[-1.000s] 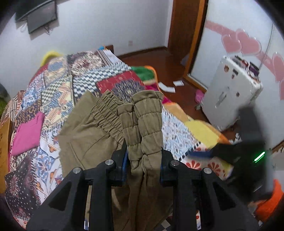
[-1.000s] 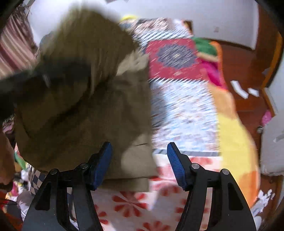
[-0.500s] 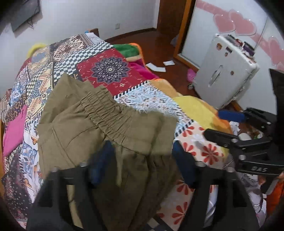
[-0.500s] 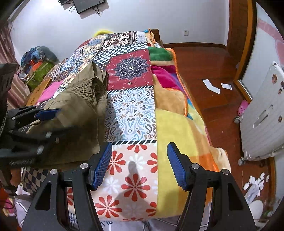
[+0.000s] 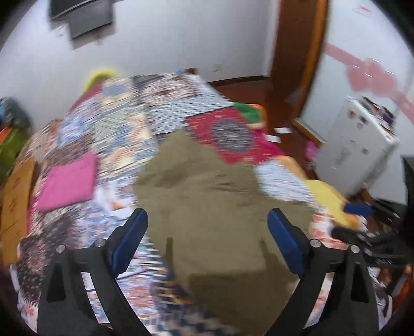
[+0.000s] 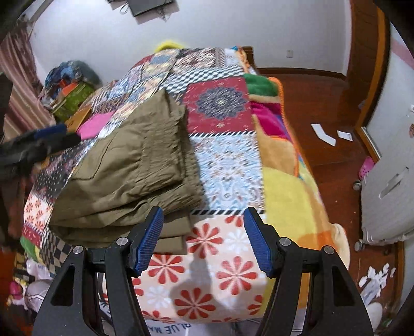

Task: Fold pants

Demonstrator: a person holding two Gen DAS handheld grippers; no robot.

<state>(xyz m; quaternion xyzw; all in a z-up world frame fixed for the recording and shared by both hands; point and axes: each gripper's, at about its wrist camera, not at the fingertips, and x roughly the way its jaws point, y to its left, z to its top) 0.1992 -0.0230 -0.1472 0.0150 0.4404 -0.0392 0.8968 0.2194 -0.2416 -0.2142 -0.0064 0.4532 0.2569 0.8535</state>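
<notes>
Left wrist view: a bedroom with white walls, a dark screen (image 5: 82, 15) in the upper left and a wooden door (image 5: 297, 51) at upper right. A bed with a patchwork quilt (image 5: 124, 121) fills the middle, all of it smeared by motion blur. The olive pants (image 5: 207, 206) lie as a folded heap on the quilt at centre, running down to the lower edge of the frame; their folds cannot be read in the blur. The left tool (image 5: 207, 240) frames them, its blue pads wide apart and its jaws opening, with the cloth lying below between them and neither pad pressing on it. A pink folded cloth (image 5: 67, 181) lies at left, well apart. At right a white suitcase (image 5: 357, 147) stands on the wooden floor.

Right wrist view: the same bed, sharp. The pants (image 6: 134, 170) sit left of centre as a thick stack of layers, gathered elastic waistband on top, with the lower layers jutting out toward the bed's near edge. The right tool (image 6: 204, 243) hangs over the flowered patch, jaws apart and empty, its left pad just beside the stack's corner. Bare quilt (image 6: 284, 196) lies open to the right; the wooden floor (image 6: 323, 108) beyond holds paper scraps (image 6: 323, 134).
</notes>
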